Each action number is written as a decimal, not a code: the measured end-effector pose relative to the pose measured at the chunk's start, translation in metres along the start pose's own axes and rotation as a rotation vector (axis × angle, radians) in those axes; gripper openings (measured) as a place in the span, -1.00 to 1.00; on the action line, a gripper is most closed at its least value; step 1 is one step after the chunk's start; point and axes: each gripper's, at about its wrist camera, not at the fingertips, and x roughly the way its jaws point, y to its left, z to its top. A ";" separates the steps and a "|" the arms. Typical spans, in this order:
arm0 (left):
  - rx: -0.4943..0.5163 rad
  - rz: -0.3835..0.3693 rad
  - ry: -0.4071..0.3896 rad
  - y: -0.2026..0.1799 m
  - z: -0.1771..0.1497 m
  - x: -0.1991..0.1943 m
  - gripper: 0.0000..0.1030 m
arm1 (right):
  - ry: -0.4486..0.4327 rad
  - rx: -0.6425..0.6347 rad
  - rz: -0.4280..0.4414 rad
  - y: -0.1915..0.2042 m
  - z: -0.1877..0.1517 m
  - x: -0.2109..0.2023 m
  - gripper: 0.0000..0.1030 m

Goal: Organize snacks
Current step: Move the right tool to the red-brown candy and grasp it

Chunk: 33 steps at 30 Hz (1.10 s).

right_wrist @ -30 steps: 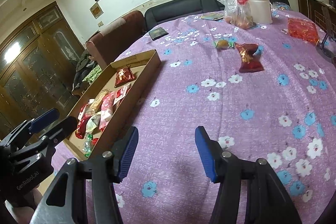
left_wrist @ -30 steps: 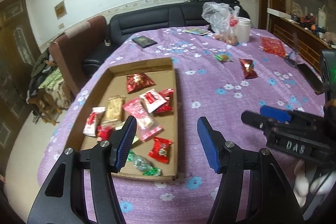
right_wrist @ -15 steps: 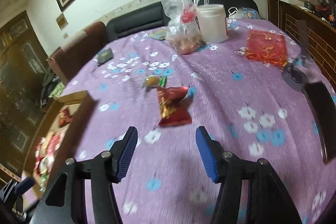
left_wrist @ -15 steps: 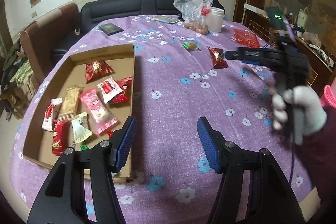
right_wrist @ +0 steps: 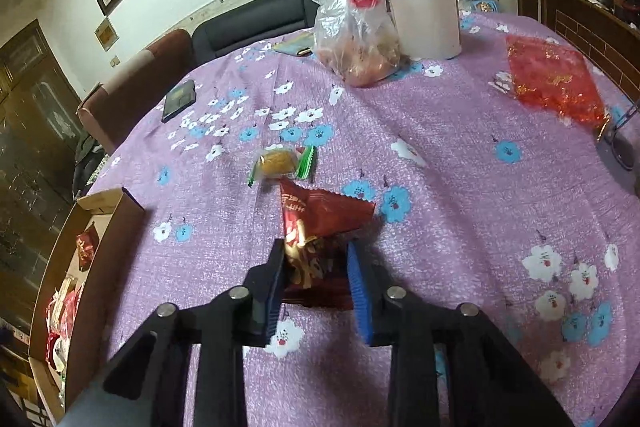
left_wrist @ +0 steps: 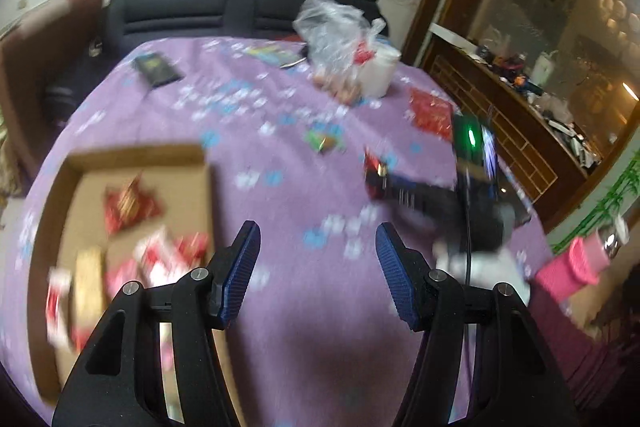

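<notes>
A: Right gripper (right_wrist: 316, 267)?
B: Its jaws have just been closing and now pinch the dark red snack packet (right_wrist: 320, 227) between the pads, low on the purple bench (right_wrist: 460, 227). A green-wrapped candy (right_wrist: 280, 163) lies just beyond the packet's far tip.
A: Left gripper (left_wrist: 316, 267)?
B: Jaws apart, nothing between them. The cardboard tray (left_wrist: 56, 219) of snacks sits off their left side.

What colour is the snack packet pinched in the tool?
Dark red with gold print, clearest in the right wrist view.
</notes>
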 end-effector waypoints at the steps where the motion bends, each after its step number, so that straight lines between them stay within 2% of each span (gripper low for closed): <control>1: 0.013 -0.016 0.019 -0.003 0.013 0.013 0.17 | -0.002 -0.007 -0.002 0.000 -0.001 -0.004 -0.46; 5: 0.047 -0.038 0.118 -0.013 0.058 0.083 0.17 | 0.013 0.013 0.030 -0.005 -0.001 -0.016 -0.48; 9: -0.069 -0.068 0.190 -0.003 0.083 0.146 0.17 | 0.034 0.077 0.095 -0.018 0.004 -0.018 -0.51; 10: -0.083 -0.053 0.191 -0.002 0.091 0.163 0.17 | 0.048 0.102 0.125 -0.022 0.004 -0.015 -0.51; 13: -0.081 -0.027 0.202 0.000 0.104 0.198 0.17 | 0.090 0.181 0.209 -0.036 0.003 -0.005 -0.50; 18: -0.021 -0.008 0.261 -0.007 0.106 0.244 0.17 | 0.085 0.170 0.206 -0.033 0.003 -0.004 -0.50; 22: 0.054 0.036 0.242 -0.013 0.105 0.251 0.17 | 0.072 0.171 0.203 -0.033 0.003 -0.003 -0.46; 23: 0.078 0.055 0.241 -0.015 0.104 0.251 0.11 | 0.067 0.171 0.203 -0.034 0.003 -0.003 -0.45; 24: 0.124 0.094 0.240 -0.019 0.100 0.251 -0.09 | 0.066 0.167 0.198 -0.034 0.003 -0.002 -0.45; 25: 0.169 0.120 0.236 -0.024 0.094 0.248 -0.21 | 0.066 0.162 0.196 -0.033 0.003 -0.002 -0.45; 27: 0.205 0.100 0.241 -0.026 0.084 0.240 -0.37 | 0.069 0.160 0.194 -0.033 0.002 -0.003 -0.46; 31: 0.248 0.093 0.277 -0.024 0.058 0.215 -0.39 | 0.090 0.143 0.222 -0.029 0.006 -0.007 -0.58; 33: 0.244 0.083 0.305 -0.020 0.044 0.199 -0.39 | 0.128 0.106 0.244 -0.022 0.006 -0.009 -0.59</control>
